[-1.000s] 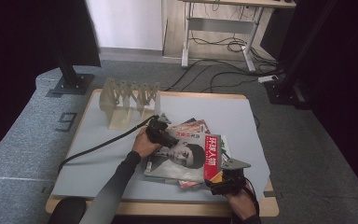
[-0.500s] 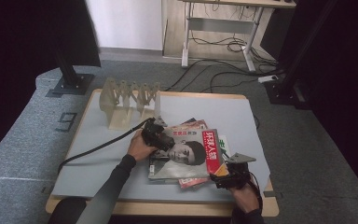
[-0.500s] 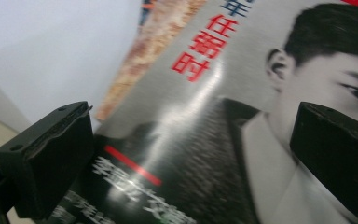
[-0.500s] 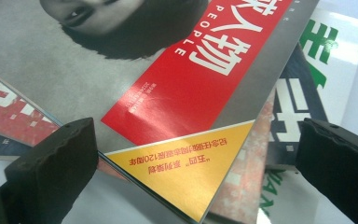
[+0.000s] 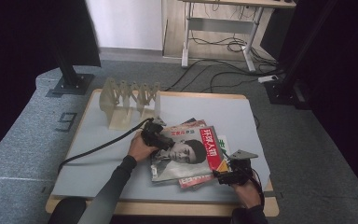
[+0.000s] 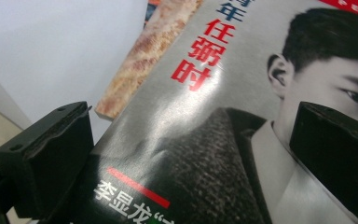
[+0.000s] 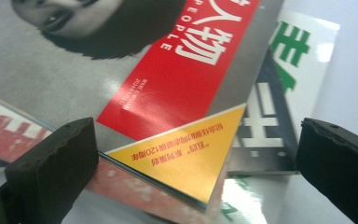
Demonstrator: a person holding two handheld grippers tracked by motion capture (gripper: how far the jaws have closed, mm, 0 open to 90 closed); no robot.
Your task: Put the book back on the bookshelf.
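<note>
The high view looks down from above; both gripper views sit close over the magazine [image 5: 186, 156].

The top magazine [image 7: 135, 88] carries on its red band [image 7: 186, 70] large white characters ending in 人物 with "PEOPLE" in small white capitals beside them, and its yellow corner [image 7: 186, 158], toward 6 o'clock, holds a red line including "120", the rest too small to read. On the cover [image 6: 223, 140] in the left gripper view, red characters 任弼时 stand at 12 o'clock and white 李显龙 at 7 o'clock. On the floor [image 5: 28, 140] at 9 o'clock of the table is a dark "9" [image 5: 66, 122].
</note>
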